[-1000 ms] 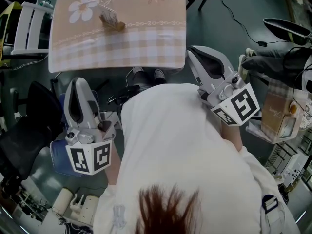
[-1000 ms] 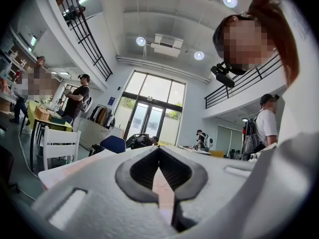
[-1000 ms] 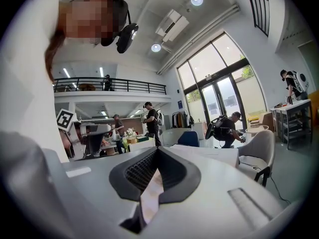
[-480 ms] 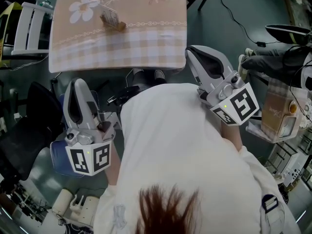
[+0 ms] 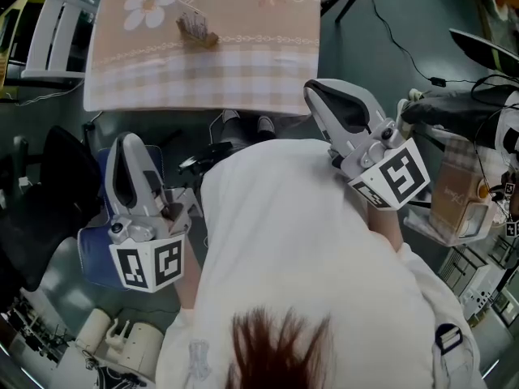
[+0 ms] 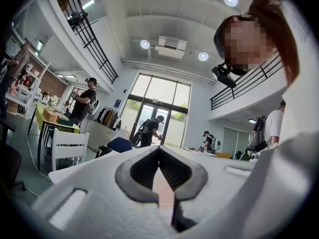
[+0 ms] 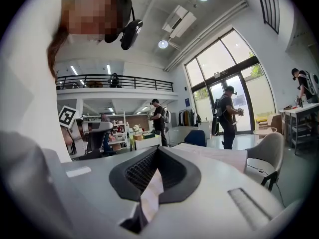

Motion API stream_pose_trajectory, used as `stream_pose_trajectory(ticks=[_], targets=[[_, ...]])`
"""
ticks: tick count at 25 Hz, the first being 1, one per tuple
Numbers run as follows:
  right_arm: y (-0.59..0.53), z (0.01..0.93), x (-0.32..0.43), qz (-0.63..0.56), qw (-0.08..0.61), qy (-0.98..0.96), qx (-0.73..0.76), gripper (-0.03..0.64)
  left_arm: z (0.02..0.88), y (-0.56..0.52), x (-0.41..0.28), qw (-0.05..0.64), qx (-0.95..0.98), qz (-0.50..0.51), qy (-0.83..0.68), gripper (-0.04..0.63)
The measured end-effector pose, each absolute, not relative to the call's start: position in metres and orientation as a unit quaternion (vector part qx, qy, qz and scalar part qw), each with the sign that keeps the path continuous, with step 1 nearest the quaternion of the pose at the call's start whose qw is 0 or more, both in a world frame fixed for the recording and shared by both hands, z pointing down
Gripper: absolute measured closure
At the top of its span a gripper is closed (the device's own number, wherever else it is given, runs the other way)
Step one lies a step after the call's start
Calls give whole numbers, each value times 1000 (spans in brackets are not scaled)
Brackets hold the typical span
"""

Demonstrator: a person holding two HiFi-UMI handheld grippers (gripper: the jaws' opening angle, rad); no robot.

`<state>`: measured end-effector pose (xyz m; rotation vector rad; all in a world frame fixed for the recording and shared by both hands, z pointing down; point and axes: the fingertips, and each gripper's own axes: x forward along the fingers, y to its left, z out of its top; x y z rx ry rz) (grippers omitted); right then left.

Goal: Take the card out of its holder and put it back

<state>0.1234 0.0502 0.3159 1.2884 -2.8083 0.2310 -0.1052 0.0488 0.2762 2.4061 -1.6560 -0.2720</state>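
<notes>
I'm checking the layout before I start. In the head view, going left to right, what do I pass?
white chair → left gripper → card holder → right gripper

At the top of your head view, you can read the script word "Jasmine" on the tablecloth [image 5: 203,71], just right of the printed flower [image 5: 150,5]. The second word beside it is too faint to read.
</notes>
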Motion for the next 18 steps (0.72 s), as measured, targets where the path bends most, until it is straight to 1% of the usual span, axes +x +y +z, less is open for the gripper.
stream_pose_trajectory(ticks=[7, 12, 15, 18], targets=[[46, 319, 125, 81, 13, -908, 411, 615, 278, 46, -104, 98, 814, -90, -565, 595], [64, 322, 150, 94, 41, -895, 434, 615, 282, 47, -79, 117, 824, -102, -544, 595], [55, 315, 122, 81, 10, -902, 423, 615, 267, 48, -102, 106, 823, -89, -552, 595], [41, 306, 64, 69, -45, -917, 390, 615, 238, 53, -153, 53, 816, -59, -573, 595]])
